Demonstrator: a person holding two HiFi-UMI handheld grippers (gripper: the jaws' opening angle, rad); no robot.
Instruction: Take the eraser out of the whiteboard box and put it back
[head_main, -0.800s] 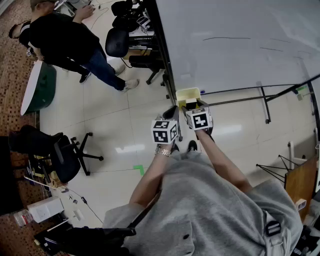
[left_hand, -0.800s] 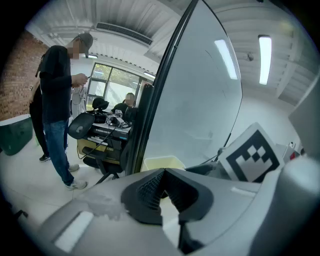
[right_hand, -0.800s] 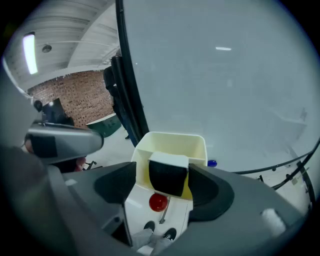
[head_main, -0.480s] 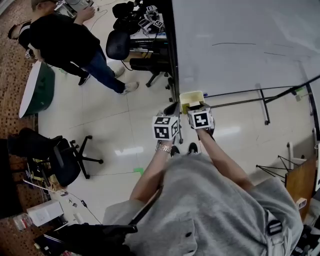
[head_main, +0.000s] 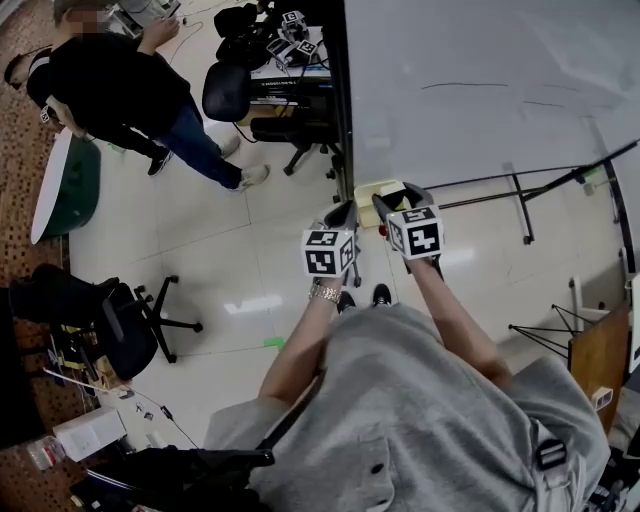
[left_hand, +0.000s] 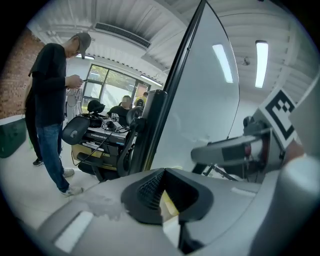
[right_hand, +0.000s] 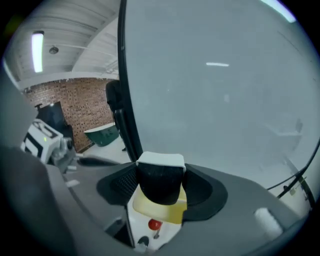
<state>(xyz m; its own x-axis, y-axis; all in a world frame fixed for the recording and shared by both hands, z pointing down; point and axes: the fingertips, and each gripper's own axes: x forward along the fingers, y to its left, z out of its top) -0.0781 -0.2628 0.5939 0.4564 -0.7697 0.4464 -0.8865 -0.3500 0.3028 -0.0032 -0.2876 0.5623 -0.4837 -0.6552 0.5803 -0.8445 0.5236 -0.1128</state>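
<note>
While the right tool (right_hand: 160, 194) is clamping the eraser (right_hand: 159, 176) between its jaws, just above the whiteboard box (right_hand: 161, 212), the task is looking to me about half done. The eraser seems to be lifted out, and the putting back is what is remaining. The eraser is showing as a dark felt block with a white back, standing upright in the grip. Its lower end is hanging over the pale yellow box, which is sitting at the lower corner of the whiteboard (head_main: 480, 90). Just left of the box, the left tool (left_hand: 164, 202) is hovering with its jaws drawn almost together, apparently gripping nothing, with only a yellow sliver of the box showing through the gap.
</note>
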